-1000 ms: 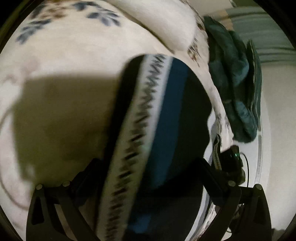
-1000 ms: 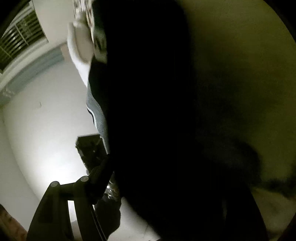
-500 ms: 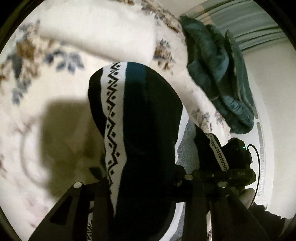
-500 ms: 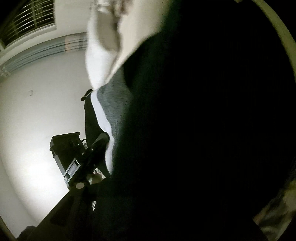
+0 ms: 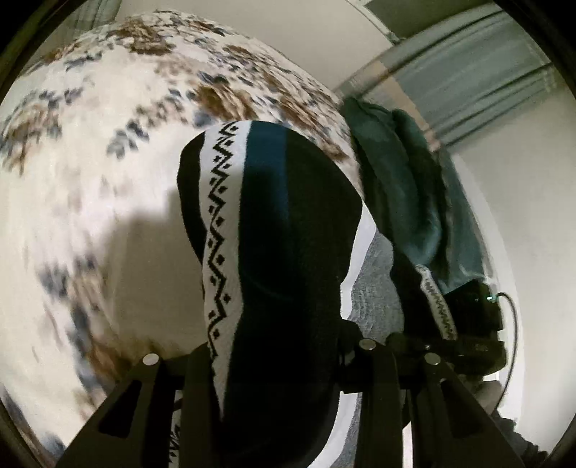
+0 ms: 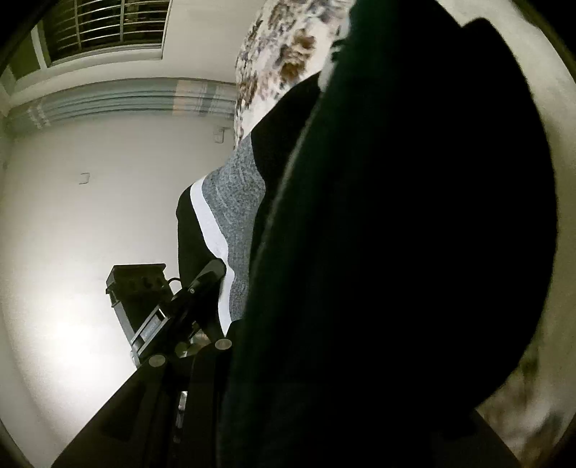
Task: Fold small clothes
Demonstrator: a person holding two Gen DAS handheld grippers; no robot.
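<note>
A knitted garment (image 5: 273,252), black with a white zigzag band, a teal stripe and a grey panel, hangs lifted above the bed. My left gripper (image 5: 288,360) is shut on its near edge, and the cloth bulges up between the fingers. In the right wrist view the same garment (image 6: 396,252) fills most of the frame as a dark mass, with its grey panel (image 6: 234,201) to the left. My right gripper (image 6: 306,360) is shut on it; only its left finger (image 6: 201,363) shows. The right gripper (image 5: 468,324) also appears at the garment's far side.
A cream bedcover (image 5: 90,180) with brown and blue flowers lies under the garment. A folded teal blanket (image 5: 406,187) sits at the bed's right edge. Behind it are a pale wall, grey curtains (image 5: 486,72) and a barred window (image 6: 108,28).
Both grippers stood open around the garment a second ago. They have closed on it and raised it off the bedcover, and more of the room shows behind it now.
</note>
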